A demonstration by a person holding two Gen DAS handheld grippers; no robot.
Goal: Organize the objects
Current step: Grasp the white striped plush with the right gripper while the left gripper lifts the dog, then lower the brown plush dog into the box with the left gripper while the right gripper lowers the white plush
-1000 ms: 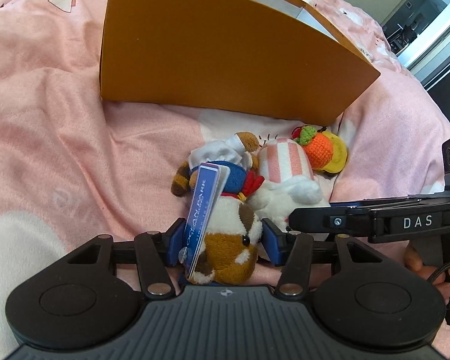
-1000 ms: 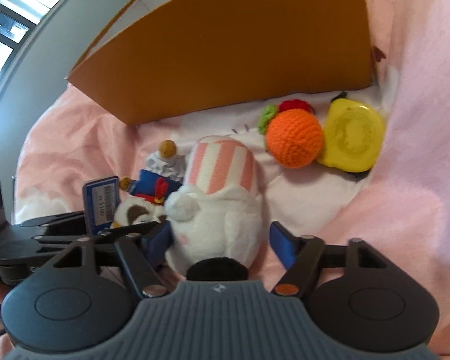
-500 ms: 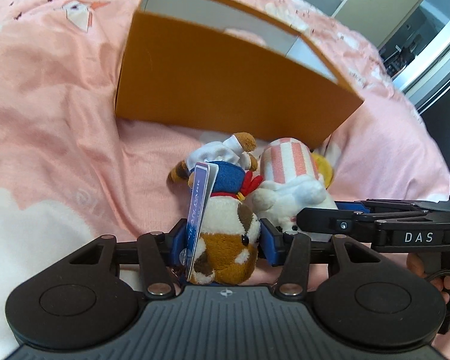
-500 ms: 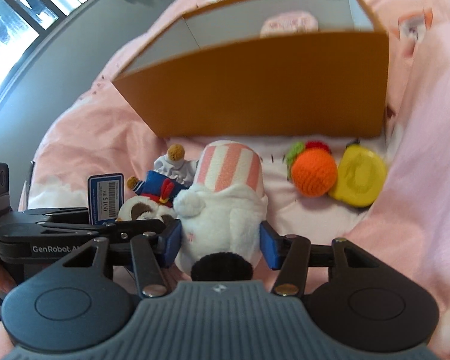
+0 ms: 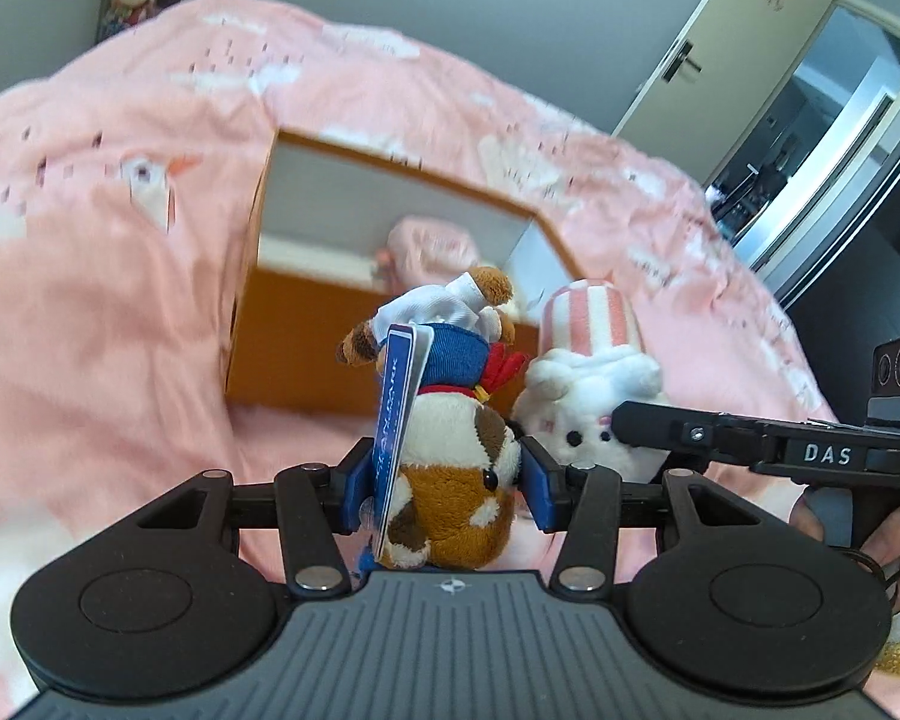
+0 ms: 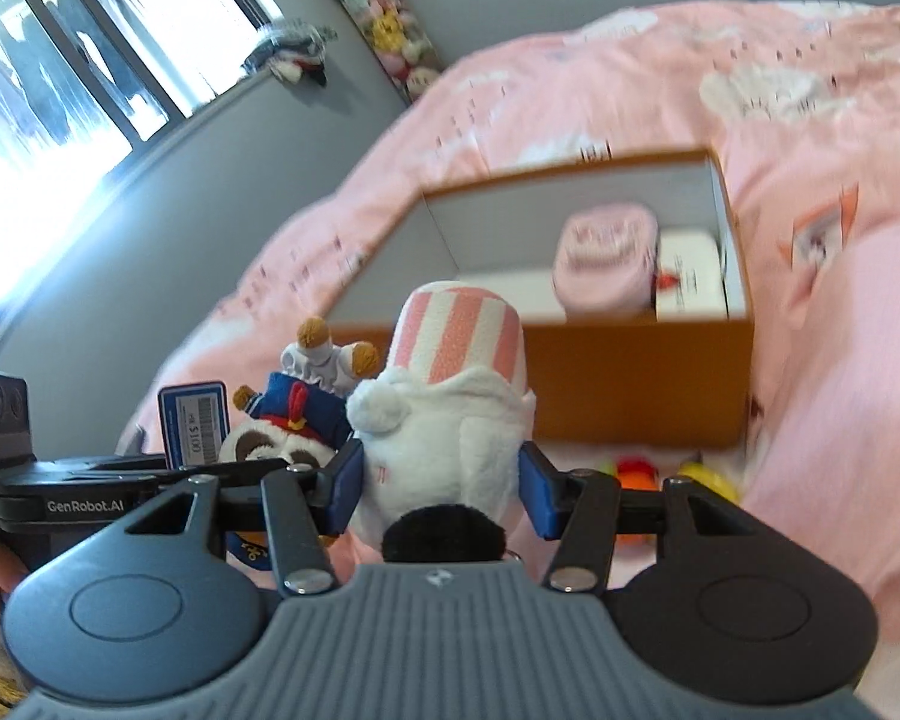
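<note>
My left gripper (image 5: 447,483) is shut on a brown-and-white plush in a blue sailor suit (image 5: 456,420), with a blue price tag (image 5: 396,414) pinched beside it. My right gripper (image 6: 441,489) is shut on a white plush with a pink-striped hat (image 6: 450,408). Both toys are held in the air, side by side, in front of the open orange box (image 5: 306,336), which also shows in the right wrist view (image 6: 630,384). Inside the box lie a pink pouch (image 6: 606,258) and a white packet (image 6: 690,276).
The box sits on a pink bed cover (image 5: 90,276). An orange crochet fruit (image 6: 636,474) and a yellow toy (image 6: 705,477) lie on the bed in front of the box, below my right gripper. A window is at the left, a door at the right.
Both grippers have lifted their plush toys off the bed. The views now look down over the box's front wall into its inside.
</note>
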